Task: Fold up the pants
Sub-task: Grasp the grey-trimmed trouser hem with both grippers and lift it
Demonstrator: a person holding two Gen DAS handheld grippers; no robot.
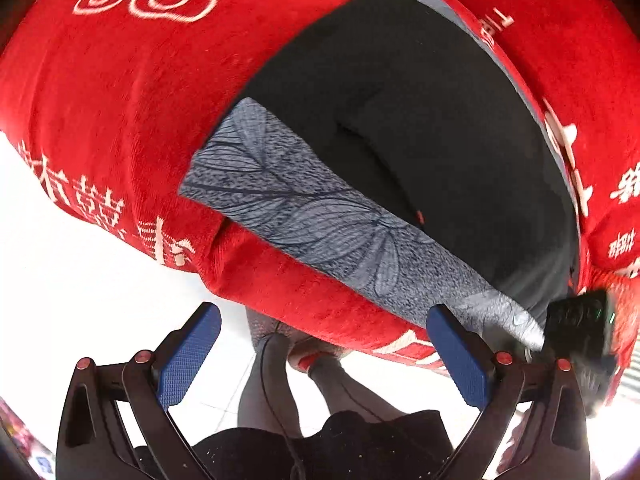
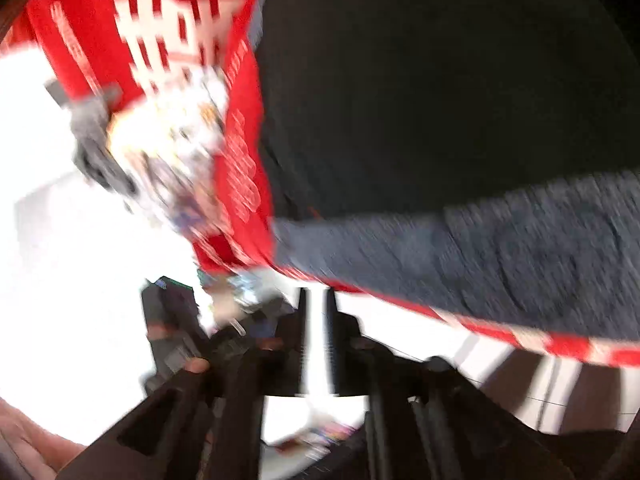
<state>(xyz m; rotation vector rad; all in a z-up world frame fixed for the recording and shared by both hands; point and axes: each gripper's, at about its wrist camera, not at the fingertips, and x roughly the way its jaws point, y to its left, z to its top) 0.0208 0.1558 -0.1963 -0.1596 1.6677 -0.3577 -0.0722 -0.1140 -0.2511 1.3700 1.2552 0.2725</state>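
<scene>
A: Where are the pants?

B: Flat on the red cloth that covers the counter, with the grey patterned waistband along the near edge. They already look doubled leg on leg, though I can't be sure.

A: And the fingers?

B: The left gripper hangs just off the near edge, fingers spread wide, nothing between them. The right gripper is too blurred to read (its own view is smeared); I cannot tell if it grips anything. In the left view it shows as a dark block at the waistband's right end.

A: So which step?

B: Reaching for the waistband, I'd judge, ahead of a crosswise fold.

A: Next move?

B: Bring each gripper down onto a waistband corner, pinching all layers together, not the red cloth underneath.
</scene>
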